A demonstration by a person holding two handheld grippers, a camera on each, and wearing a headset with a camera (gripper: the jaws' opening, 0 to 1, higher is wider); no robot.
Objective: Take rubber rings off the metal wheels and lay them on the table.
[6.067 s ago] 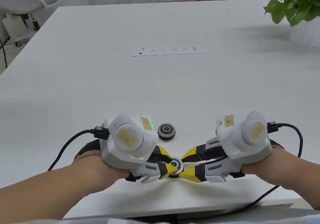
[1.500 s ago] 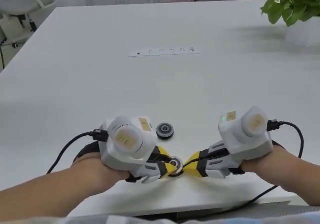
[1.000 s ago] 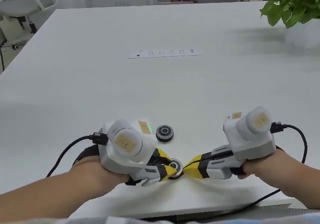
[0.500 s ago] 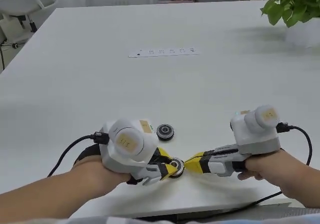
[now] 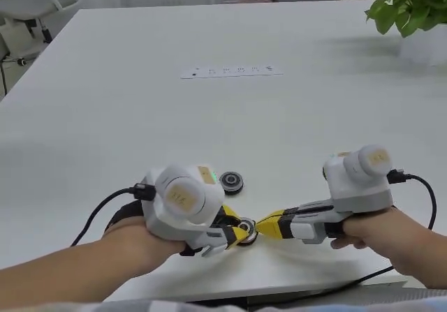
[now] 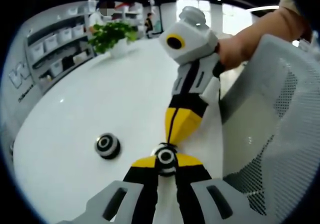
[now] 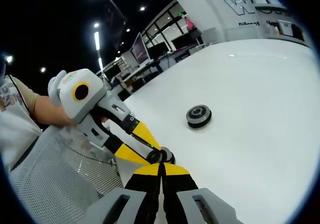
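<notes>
My left fingers (image 6: 145, 164) clamp the wheel (image 6: 166, 158) at the counter's (image 5: 209, 116) near edge, right fingers (image 7: 150, 173) shut with tips against its rim, where I'd pinch the ring (image 6: 158, 157), which is probably soft, stretchy and light over a hard, slick hub.

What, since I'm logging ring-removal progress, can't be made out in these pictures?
- Held wheel: whether its rubber ring is seated; left gripper view, the left tongs clamping it cover the rim.
- Closed right tongs: whether they pinch that ring; right gripper view, their own tips hide the contact.
- Loose wheel: ring detail; head view, too small.
- Power strip sockets: head view, too small.
</notes>
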